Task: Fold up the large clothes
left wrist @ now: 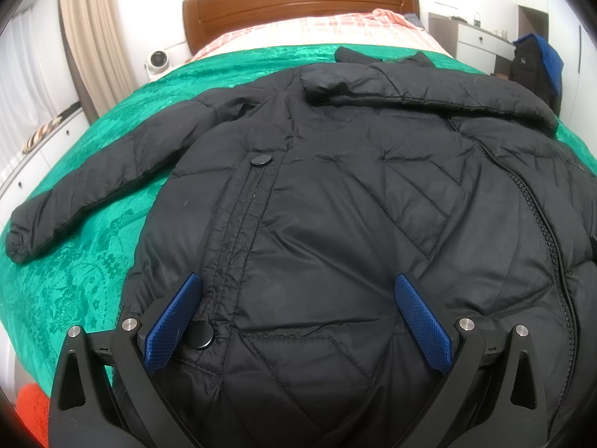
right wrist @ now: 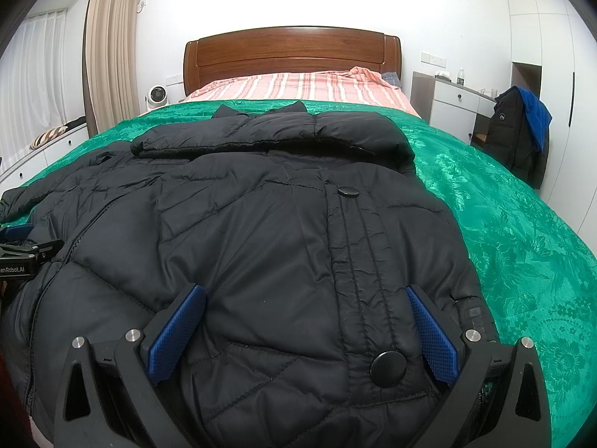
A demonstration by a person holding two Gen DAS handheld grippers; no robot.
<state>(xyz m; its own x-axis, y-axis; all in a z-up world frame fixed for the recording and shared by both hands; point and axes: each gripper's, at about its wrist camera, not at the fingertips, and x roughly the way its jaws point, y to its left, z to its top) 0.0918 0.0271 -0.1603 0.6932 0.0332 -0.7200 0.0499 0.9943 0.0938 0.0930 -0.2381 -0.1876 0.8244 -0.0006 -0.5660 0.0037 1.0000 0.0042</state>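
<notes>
Jacket [left wrist: 335,186] lies spread flat on the green bedspread [left wrist: 93,254] of the bed. Left gripper [left wrist: 296,319] and right gripper [right wrist: 306,330] hover released over its hem.

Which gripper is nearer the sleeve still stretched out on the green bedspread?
Left. The left gripper sits over the jacket's hem on the side where the sleeve extends; the right gripper is over the hem's far side.

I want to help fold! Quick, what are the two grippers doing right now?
Left gripper: open, holding nothing, over the black jacket.
Right gripper: open, holding nothing, over the same jacket.
</notes>
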